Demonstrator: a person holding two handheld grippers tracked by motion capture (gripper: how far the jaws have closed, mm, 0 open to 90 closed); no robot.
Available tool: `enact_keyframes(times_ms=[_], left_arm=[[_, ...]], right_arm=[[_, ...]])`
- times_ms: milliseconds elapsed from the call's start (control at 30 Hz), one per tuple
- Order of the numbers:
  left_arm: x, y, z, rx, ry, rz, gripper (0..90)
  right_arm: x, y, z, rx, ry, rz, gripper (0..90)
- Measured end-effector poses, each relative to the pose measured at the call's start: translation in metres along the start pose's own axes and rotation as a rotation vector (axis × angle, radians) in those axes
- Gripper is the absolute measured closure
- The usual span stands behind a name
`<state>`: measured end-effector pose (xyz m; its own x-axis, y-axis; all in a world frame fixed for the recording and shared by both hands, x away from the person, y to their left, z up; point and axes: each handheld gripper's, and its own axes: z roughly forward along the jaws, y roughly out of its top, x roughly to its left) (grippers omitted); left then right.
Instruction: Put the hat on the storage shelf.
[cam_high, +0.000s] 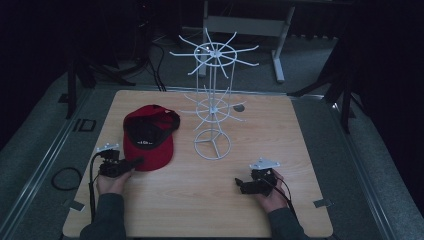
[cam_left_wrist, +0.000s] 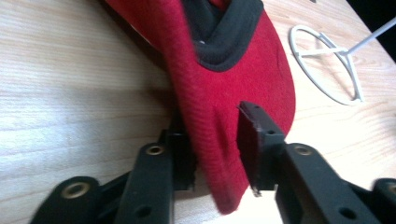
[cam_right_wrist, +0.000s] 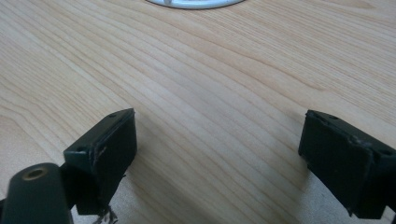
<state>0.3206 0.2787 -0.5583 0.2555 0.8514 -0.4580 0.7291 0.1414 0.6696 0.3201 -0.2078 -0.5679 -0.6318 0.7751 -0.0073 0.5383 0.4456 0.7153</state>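
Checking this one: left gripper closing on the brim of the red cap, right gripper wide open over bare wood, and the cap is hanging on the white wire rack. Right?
Not quite. The red fabric cap with black lining is not hanging; in the high view it lies on the light wooden table beside the white wire rack. The rest holds: the left gripper has its fingers either side of the brim, and the right gripper is wide open over bare wood.
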Motion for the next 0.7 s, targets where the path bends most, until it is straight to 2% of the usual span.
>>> enact_keyframes(times_ms=[67, 100, 233, 367, 433, 700], left_arm=[[-0.001, 0.000, 0.001, 0.017, -0.027, 0.006, 75.7], [-0.003, 0.000, 0.001, 0.025, -0.037, 0.008, 76.3], [-0.007, -0.001, 0.005, 0.063, -0.059, 0.008, 75.7], [-0.008, -0.002, 0.012, 0.097, -0.073, 0.011, 70.5], [-0.010, -0.001, 0.021, 0.127, -0.090, 0.020, 69.3], [-0.011, 0.005, 0.031, 0.120, -0.110, -0.006, 69.8]], right_arm=[[0.000, 0.000, 0.000, 0.000, 0.000, 0.000, 11.2], [0.000, 0.000, 0.000, 0.000, 0.000, 0.000, 11.2], [0.000, 0.000, 0.000, 0.000, 0.000, 0.000, 11.2], [0.000, 0.000, 0.000, 0.000, 0.000, 0.000, 11.2], [0.000, 0.000, 0.000, 0.000, 0.000, 0.000, 11.2], [0.000, 0.000, 0.000, -0.001, 0.000, 0.000, 11.3]])
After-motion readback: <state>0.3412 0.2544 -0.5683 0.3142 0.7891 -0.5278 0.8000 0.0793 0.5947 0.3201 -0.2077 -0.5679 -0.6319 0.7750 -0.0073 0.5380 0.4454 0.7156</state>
